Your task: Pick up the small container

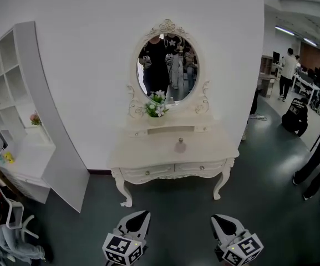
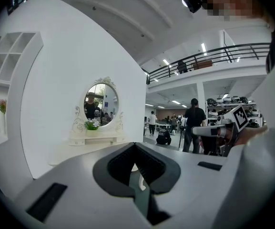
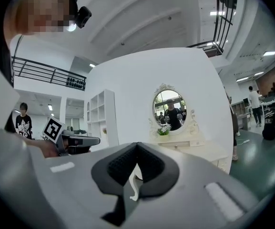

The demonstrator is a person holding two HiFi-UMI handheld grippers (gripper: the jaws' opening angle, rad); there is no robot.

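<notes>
The small container [image 1: 180, 144], a pale pinkish jar with a knob on top, stands on the white dressing table [image 1: 148, 154] near the middle of its top. Both grippers hang low in the head view, well short of the table and above the dark floor. My left gripper [image 1: 139, 218] is shut with nothing between its jaws, and its own view shows the jaws meeting [image 2: 136, 170]. My right gripper [image 1: 222, 221] is shut and empty as well [image 3: 136, 170]. Each gripper view looks toward the table [image 2: 92, 144] [image 3: 201, 149] from a distance.
An oval mirror [image 1: 167, 66] and a small flower pot [image 1: 156, 111] sit at the table's back. A white shelf unit [image 1: 24, 104] stands to the left, with a chair [image 1: 15, 226] below it. People stand and crouch at the far right [image 1: 296, 112].
</notes>
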